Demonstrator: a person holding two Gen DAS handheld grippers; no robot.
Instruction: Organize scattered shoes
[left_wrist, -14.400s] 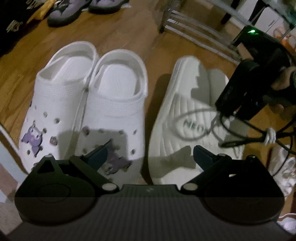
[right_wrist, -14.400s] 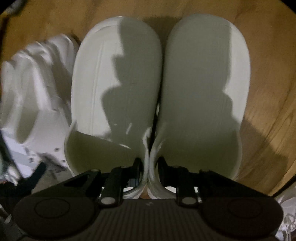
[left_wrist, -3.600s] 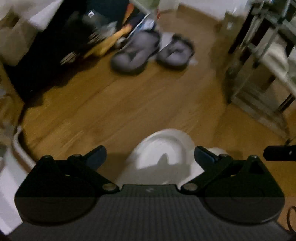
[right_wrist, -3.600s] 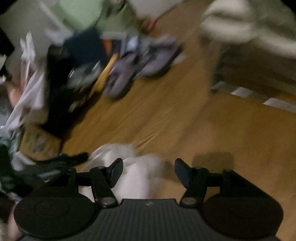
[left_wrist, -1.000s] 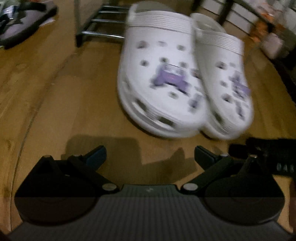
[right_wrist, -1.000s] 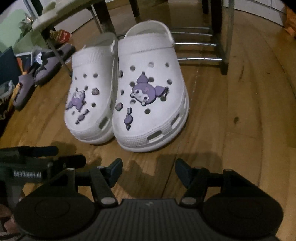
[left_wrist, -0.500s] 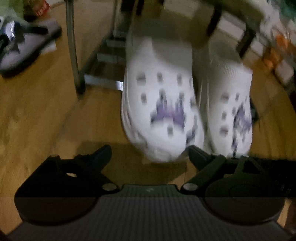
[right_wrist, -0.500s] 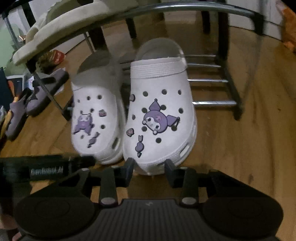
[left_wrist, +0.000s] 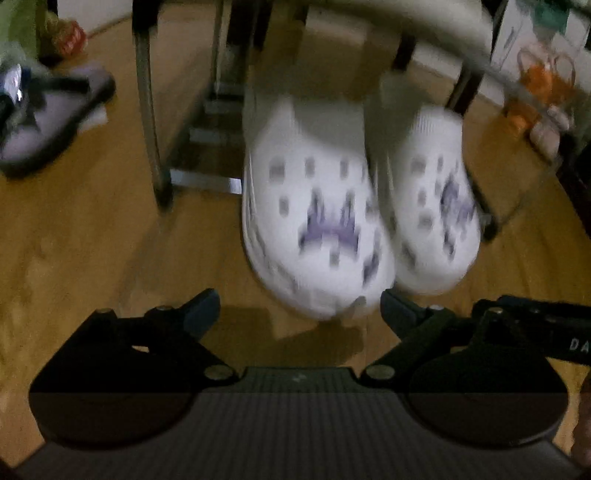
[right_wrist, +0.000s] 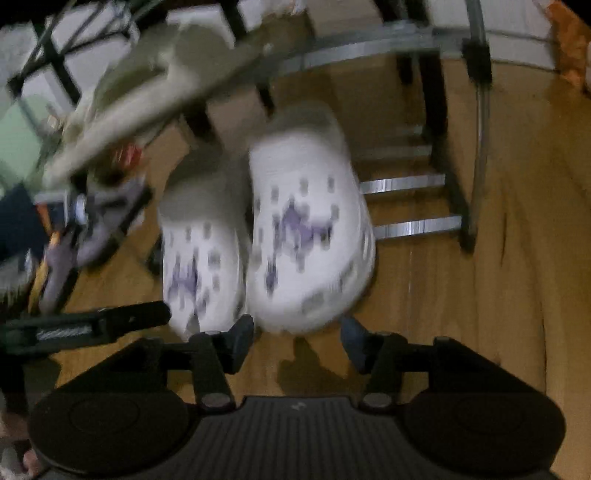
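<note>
Two white clogs with purple charms stand side by side on the wooden floor, heels under a metal shoe rack (left_wrist: 147, 110). The left clog (left_wrist: 317, 221) points its toe between the fingertips of my left gripper (left_wrist: 297, 308), whose jaws are opening without touching it. The right clog (right_wrist: 306, 236) has its toe just ahead of my right gripper (right_wrist: 297, 334), and these jaws are also opening, with the pads off the shoe. The left clog (right_wrist: 199, 258) and the left gripper (right_wrist: 92, 325) also show in the right wrist view. Both views are blurred.
Grey slippers (left_wrist: 48, 122) lie on the floor left of the rack. A beige slipper (right_wrist: 147, 85) rests on the rack's upper shelf above the clogs. Rack rails (right_wrist: 406, 184) and legs stand behind and beside the clogs. Boxes and orange items (left_wrist: 535, 74) are at the far right.
The clogs now sit further under the rack than a second ago. The right jaws narrowed at the right clog's toe and have widened again. Both grippers have drawn up and back slightly.
</note>
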